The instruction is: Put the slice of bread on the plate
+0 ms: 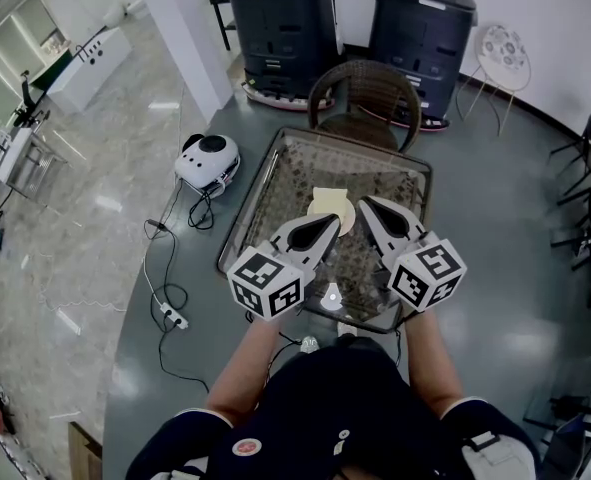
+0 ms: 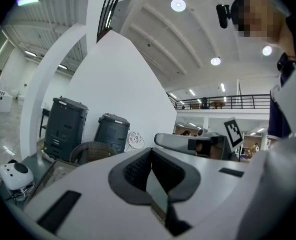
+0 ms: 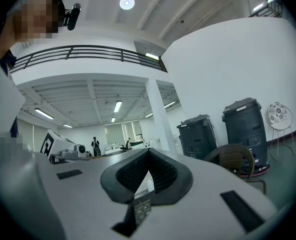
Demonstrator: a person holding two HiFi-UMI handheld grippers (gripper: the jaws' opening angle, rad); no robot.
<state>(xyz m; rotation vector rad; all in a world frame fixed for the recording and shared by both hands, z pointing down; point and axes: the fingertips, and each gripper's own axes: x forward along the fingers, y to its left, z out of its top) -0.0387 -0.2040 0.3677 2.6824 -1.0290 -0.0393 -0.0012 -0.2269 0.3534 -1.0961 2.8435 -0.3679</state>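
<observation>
In the head view a pale slice of bread (image 1: 326, 198) lies in the middle of the table (image 1: 260, 193), which has a patterned top. Its near edge meets a round cream plate (image 1: 346, 220), and I cannot tell whether it rests on it. My left gripper (image 1: 333, 224) hovers over the plate's near side, hiding part of it. My right gripper (image 1: 366, 205) hangs just right of the bread. Both point level and away from me, shut and holding nothing. The left gripper (image 2: 150, 151) and the right gripper (image 3: 148, 152) each show only their own closed tips and the room behind.
A wicker chair (image 1: 365, 93) stands at the table's far end, with two dark bins (image 1: 280, 18) behind it. A white round device (image 1: 208, 158) and a cable with a power strip (image 1: 172, 315) lie on the floor at left. A small shiny object (image 1: 332, 296) sits near the table's front edge.
</observation>
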